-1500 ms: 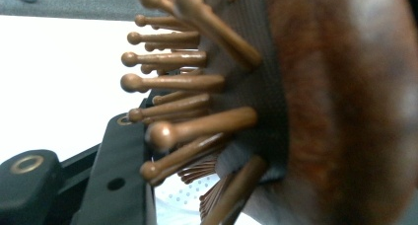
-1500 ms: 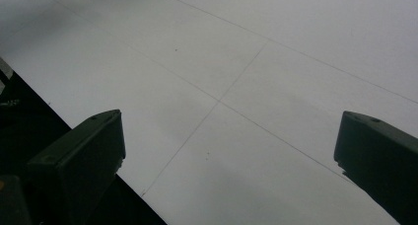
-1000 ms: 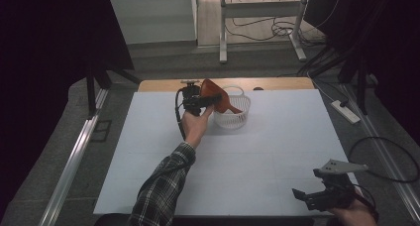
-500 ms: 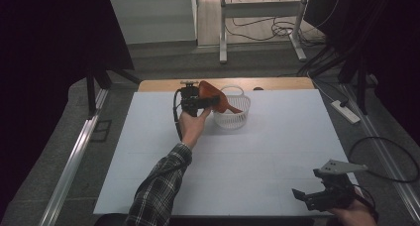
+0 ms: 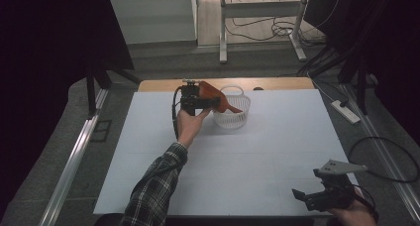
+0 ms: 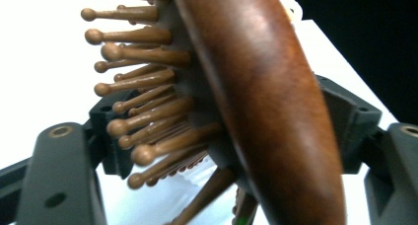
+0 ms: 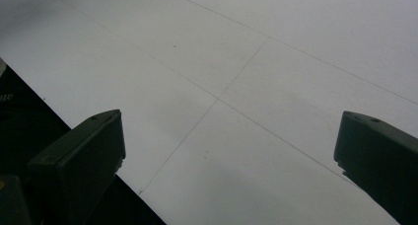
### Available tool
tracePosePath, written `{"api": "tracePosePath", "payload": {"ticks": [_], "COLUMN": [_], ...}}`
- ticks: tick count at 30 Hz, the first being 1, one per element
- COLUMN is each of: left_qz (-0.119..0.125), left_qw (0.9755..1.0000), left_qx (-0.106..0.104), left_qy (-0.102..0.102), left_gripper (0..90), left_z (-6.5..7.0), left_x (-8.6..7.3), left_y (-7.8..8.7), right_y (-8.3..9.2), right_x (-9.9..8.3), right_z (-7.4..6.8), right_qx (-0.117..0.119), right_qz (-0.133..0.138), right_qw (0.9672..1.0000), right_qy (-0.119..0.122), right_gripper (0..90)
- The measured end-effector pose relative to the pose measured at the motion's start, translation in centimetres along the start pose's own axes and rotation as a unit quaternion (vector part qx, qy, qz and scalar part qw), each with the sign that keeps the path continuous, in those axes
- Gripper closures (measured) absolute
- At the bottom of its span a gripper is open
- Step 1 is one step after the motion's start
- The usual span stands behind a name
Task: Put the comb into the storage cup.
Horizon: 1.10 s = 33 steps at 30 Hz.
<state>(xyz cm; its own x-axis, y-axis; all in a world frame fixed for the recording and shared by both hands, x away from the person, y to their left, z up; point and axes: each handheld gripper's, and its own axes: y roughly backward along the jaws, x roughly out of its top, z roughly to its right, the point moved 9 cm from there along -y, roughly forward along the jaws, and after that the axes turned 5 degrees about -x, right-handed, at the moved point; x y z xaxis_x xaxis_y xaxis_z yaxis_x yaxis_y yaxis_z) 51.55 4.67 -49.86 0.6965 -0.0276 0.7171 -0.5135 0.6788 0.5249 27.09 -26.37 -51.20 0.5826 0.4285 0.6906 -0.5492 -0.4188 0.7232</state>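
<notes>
A brown wooden hairbrush with round-tipped pins sits between the jaws of my left gripper, at the rim of a small white wire basket on the far side of the table. Its far end dips into the basket. In the left gripper view the brush lies slanted between the jaws of the left gripper. They have just been opening and stand apart, no longer pressing on it. My right gripper rests open near the front right corner. In the right gripper view my right gripper has nothing between its jaws.
A white sheet covers the table, with a wooden edge showing at the far side. A power strip and cables lie on the floor to the right. A metal rail runs along the left.
The left jaws have spread wider, and the brush has tipped its far end down into the basket. The right gripper has not moved.
</notes>
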Motion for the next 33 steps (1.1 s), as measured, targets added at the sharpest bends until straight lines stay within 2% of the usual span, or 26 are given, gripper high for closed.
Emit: {"api": "tracePosePath", "payload": {"ticks": [2,6,12,19,23,33], "left_qz": [-0.002,-0.015,-0.033,-0.044,-0.050,-0.048], "left_qw": [1.0000,0.9995,0.9979,0.9955,0.9930,0.9890], "left_qx": [-0.002,-0.012,-0.016,-0.013,-0.001,0.011], "left_qy": [-0.003,-0.025,-0.053,-0.083,-0.107,-0.139], "left_gripper": [22.1,18.2,11.6,7.1,5.6,3.3], "left_z": [0.0,0.0,-0.3,-0.5,-0.5,-0.3], "left_x": [0.0,-0.1,-0.4,-0.5,-0.6,-0.9], "left_y": [0.1,0.4,1.0,2.0,2.4,3.1], "right_y": [0.0,0.0,0.0,0.0,0.0,0.0], "right_x": [0.0,0.0,0.0,0.0,0.0,0.1], "right_z": [0.0,0.0,0.0,0.0,0.0,0.1], "right_qx": [0.000,-0.001,-0.002,-0.004,-0.004,-0.008], "right_qz": [0.000,0.001,0.000,0.000,0.001,0.003], "right_qw": [1.0000,1.0000,1.0000,1.0000,1.0000,1.0000], "right_qy": [0.000,0.000,0.000,0.000,0.000,-0.002], "right_gripper": [0.0,0.0,0.0,0.0,0.0,0.0]}}
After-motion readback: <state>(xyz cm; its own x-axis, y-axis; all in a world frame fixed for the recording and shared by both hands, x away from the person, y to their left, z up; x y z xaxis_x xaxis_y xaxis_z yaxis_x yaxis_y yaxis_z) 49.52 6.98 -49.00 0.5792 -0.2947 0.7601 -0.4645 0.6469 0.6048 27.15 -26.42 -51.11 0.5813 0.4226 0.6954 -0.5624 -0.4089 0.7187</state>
